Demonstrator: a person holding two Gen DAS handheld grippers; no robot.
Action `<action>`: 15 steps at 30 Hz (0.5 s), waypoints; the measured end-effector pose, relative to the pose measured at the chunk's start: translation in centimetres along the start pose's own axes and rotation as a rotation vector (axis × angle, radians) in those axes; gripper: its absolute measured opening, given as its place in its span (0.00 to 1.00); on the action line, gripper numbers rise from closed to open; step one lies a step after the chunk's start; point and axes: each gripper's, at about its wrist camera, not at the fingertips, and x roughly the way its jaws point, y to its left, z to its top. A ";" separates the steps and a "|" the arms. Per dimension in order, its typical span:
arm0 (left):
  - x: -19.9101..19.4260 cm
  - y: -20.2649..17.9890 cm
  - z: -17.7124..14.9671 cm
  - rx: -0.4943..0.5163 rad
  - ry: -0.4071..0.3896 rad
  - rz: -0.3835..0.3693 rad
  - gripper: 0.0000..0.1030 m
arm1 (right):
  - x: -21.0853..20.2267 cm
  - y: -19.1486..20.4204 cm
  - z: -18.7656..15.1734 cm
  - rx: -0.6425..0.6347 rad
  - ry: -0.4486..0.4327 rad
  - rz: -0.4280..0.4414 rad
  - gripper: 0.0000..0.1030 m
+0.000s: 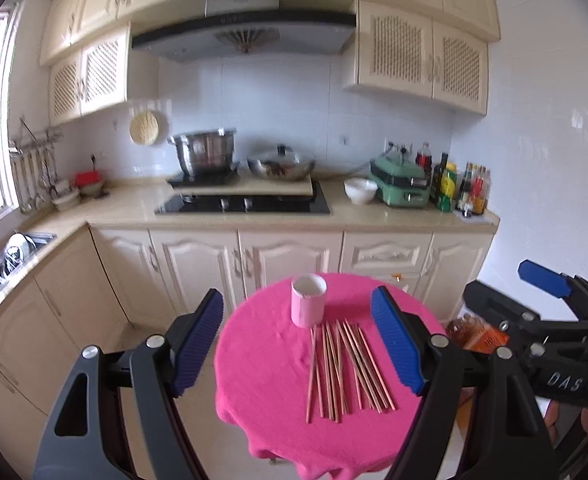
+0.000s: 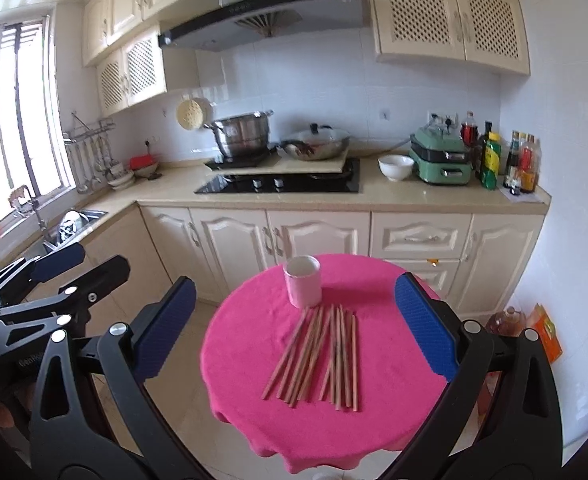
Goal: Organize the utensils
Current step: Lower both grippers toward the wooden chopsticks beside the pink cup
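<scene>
Several wooden chopsticks [image 1: 343, 368] lie loose on a round table under a pink cloth [image 1: 262, 360]. A pink cup [image 1: 308, 300] stands upright just behind them. My left gripper [image 1: 297, 340] is open and empty, held above the near side of the table. In the right wrist view the chopsticks [image 2: 321, 356] and the cup [image 2: 302, 287] lie ahead on the cloth [image 2: 389, 392]. My right gripper [image 2: 294, 328] is open and empty above the table. Each gripper shows in the other's view: the right one [image 1: 549, 312] and the left one [image 2: 38, 280].
Kitchen counter [image 1: 134, 204] behind the table holds a hob, a steel pot [image 1: 206, 152], a wok, a white bowl [image 1: 359, 190], a green appliance and bottles. A sink [image 1: 14, 248] is at left. An oil bottle [image 2: 505, 320] and orange box stand on the floor at right.
</scene>
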 end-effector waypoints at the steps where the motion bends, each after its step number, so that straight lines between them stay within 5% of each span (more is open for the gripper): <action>1: 1.2 0.1 -0.3 -0.004 0.029 -0.001 0.73 | 0.7 -0.5 -0.1 0.006 0.014 -0.002 0.95; 15: 24.8 -0.1 -7.0 -0.042 0.484 -0.005 0.73 | 20.5 -11.1 -6.3 0.023 0.408 -0.037 0.95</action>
